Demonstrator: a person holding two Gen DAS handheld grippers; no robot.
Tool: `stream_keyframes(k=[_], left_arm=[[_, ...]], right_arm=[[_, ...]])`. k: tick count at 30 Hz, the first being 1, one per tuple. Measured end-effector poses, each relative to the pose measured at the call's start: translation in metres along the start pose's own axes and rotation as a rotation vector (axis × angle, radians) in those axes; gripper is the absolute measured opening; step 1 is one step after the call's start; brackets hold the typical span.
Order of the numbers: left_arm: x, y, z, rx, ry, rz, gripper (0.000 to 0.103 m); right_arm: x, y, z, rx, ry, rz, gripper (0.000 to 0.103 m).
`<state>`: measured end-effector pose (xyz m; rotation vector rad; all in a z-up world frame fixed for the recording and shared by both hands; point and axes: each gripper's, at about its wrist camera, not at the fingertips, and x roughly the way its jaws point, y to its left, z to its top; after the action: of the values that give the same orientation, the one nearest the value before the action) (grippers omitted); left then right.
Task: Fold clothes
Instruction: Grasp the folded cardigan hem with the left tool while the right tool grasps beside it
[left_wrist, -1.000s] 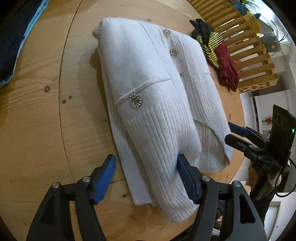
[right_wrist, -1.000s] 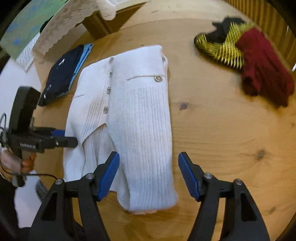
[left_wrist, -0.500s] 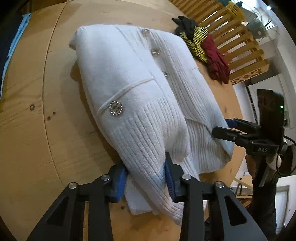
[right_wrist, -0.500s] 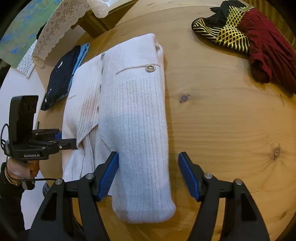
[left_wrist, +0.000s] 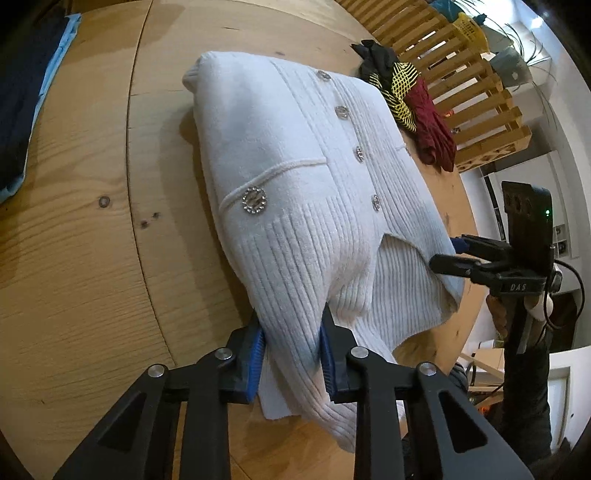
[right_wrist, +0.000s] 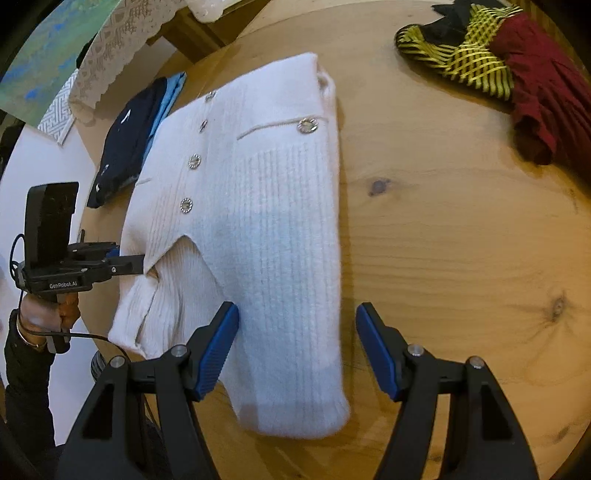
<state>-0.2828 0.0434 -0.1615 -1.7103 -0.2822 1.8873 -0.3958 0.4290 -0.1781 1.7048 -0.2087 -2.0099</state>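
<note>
Left hand-held gripper (left_wrist: 291, 354): jaws narrow & closing, blue pads pinching a ribbed fold at the near hem of the white cardigan (left_wrist: 295, 192). Right hand-held gripper (right_wrist: 297, 347): jaws wide, pads astride the cardigan's other near edge w/o pressing it; the knit lies between & under them. The person's hand (right_wrist: 44, 314) grips the left tool's handle, seen from the right wrist view off the table rim.

Surface: round pale-wood table (left_wrist: 92, 277), visible knots & a plank seam curving beside the left gripper. Cardigan lies flat on it, sides folded in, button side up. Long axis runs straight away from both grippers: ribbed hem nearest, shoulders/collar end farthest. Row of sparkly buttons (left_wrist: 360, 153) follows that axis; a single round jewelled button (left_wrist: 254, 199) sits on the pocket line, between the button row & the garment's outer edge.

Farther out: a heap of dark red, black & yellow-lattice clothes (right_wrist: 498, 74) on the table, beyond & to the right of the right gripper, well apart from the cardigan. A folded navy & light-blue garment (right_wrist: 133, 140) lies beyond-left, near the far table rim. Past the table: a slatted wooden crate/rack (left_wrist: 461, 81), green plants, white wall, lace cloth (right_wrist: 118, 48).
</note>
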Motion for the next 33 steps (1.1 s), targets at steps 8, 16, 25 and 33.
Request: stream_keyframes(k=[8,16,25,33], left_arm=[[0.003,-0.005,0.001,0.007,0.010,0.024,0.027],[0.005,-0.017,0.000,0.006,0.014,0.089,0.029],[0.010,-0.017,-0.002,-0.012,0.011,0.100,0.036],[0.011,-0.025,-0.004,0.057,-0.010,0.078,0.024]], right_arm=[[0.022,0.032,0.006,-0.080,-0.060,-0.089,0.075],[0.038,0.072,-0.009,-0.259,-0.078,-0.294,0.049],[0.035,0.061,-0.003,-0.198,-0.061,-0.139,0.033],[0.036,0.060,-0.002,-0.177,-0.061,-0.122,0.029]])
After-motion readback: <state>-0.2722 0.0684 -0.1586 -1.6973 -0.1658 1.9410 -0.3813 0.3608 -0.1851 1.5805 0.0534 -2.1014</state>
